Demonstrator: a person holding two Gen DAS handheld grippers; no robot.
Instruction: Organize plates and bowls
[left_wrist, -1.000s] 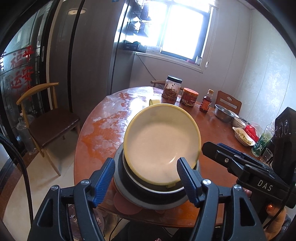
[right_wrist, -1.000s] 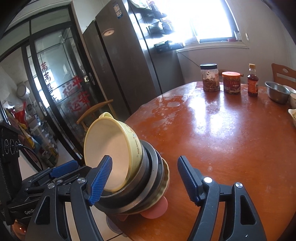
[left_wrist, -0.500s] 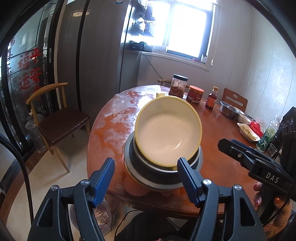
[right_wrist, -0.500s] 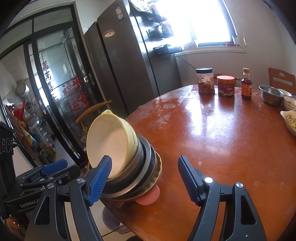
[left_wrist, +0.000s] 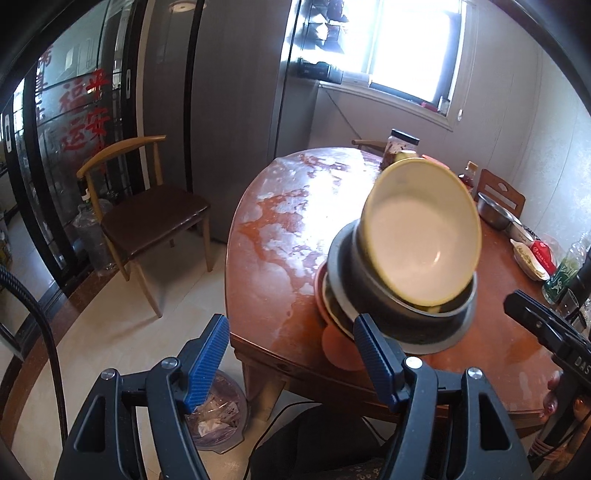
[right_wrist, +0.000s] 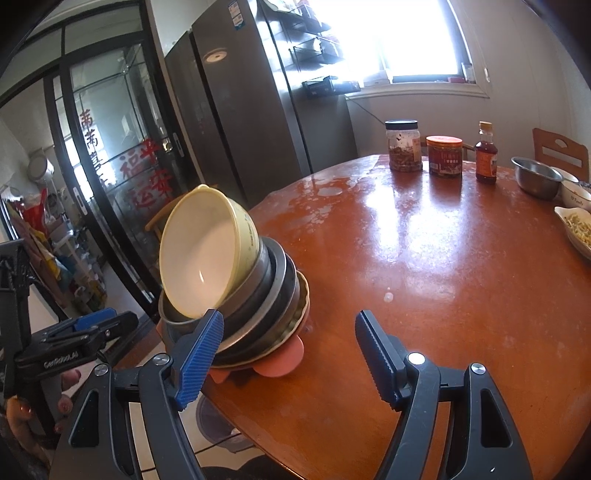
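yellow bowl: pale yellow outside, off-white inside
metal bowls: grey steel, dark bands, under the yellow one
bottom plate: cream-yellow, scalloped rim
pink mat: salmon pink, under the stack
table: glossy red-brown, whitish smears far left
left gripper: black frame, blue ribbed pads
right gripper: black frame, blue ribbed pads
near jar: clear, black lid, brown contents
middle jar: orange lid, red label
sauce bottle: amber-brown, orange cap
steel basin: silver, far right
chair: tan wood frame, dark brown seat
glass door: black frame, red characters
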